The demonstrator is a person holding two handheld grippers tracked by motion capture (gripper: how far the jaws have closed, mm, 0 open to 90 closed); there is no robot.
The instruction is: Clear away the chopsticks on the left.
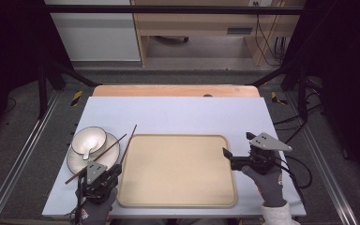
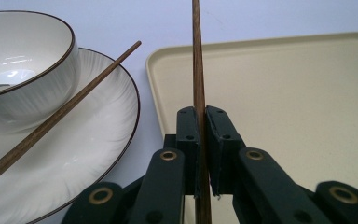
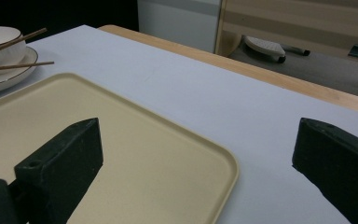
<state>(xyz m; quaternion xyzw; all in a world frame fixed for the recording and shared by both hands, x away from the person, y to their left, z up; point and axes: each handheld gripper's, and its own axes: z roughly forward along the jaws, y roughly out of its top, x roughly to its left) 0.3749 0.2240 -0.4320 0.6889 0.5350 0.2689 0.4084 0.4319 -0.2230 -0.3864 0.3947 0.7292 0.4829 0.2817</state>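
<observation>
- The left gripper [image 2: 200, 154] has its jaws clamped on a slim, dark wooden chopstick [image 2: 196, 56], which runs straight ahead between them, above the gap between plate and tray.
- The second chopstick [image 2: 65, 109] lies to the left of those jaws, across the ribbed white plate [image 2: 98, 154] against the glossy, dark-rimmed bowl [image 2: 28, 60].
- The right gripper [image 3: 196, 158] waits with jaws wide apart, straddling the near corner of the smooth beige tray [image 3: 158, 140].
- Probably a pick-up is in hand; next, likely, a level carry onto the tray.

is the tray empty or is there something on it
Empty. The tray shows only bare beige surface in the high view; the bowl, plate and both chopsticks sit left of it.
</observation>
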